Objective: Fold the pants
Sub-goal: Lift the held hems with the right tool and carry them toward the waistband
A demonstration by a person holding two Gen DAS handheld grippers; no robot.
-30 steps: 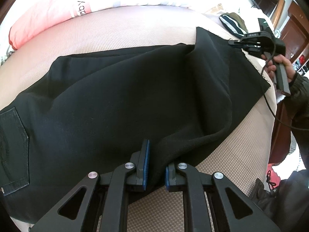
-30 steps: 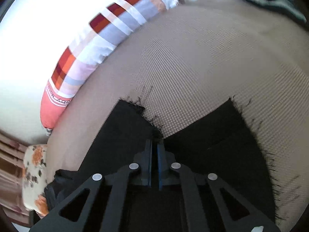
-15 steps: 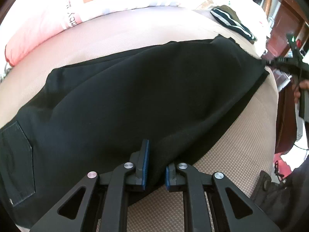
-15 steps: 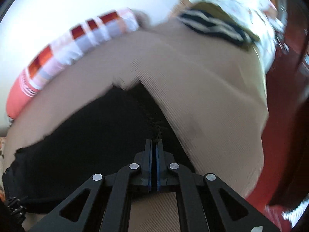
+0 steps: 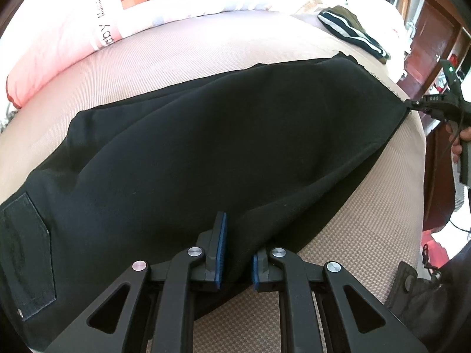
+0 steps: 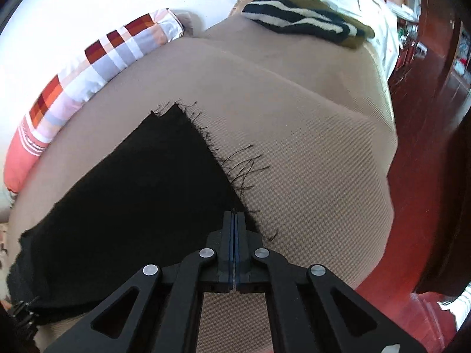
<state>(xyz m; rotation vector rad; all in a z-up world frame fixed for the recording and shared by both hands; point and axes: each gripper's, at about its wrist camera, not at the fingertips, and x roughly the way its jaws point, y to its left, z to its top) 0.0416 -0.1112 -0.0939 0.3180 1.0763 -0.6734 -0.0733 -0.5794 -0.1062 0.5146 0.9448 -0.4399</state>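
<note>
A beige woven mattress (image 6: 309,111) in bright light, a checked pillow (image 6: 97,67) behind, red-brown floor (image 6: 426,94) alongside.

Bed (image 6: 309,123) w/ beige woven cover. Long pillow (image 5: 88,29) along far edge: white & pink, red/orange check patches, some lettering on it. Striped cloth (image 6: 300,22), dark navy & white w/ olive part, lies bunched at far right corner. White sheet (image 6: 379,8) just beyond it. Red-brown wood floor (image 6: 426,135) off bed's right edge; wooden furniture (image 5: 426,38) past it, blurry.
</note>
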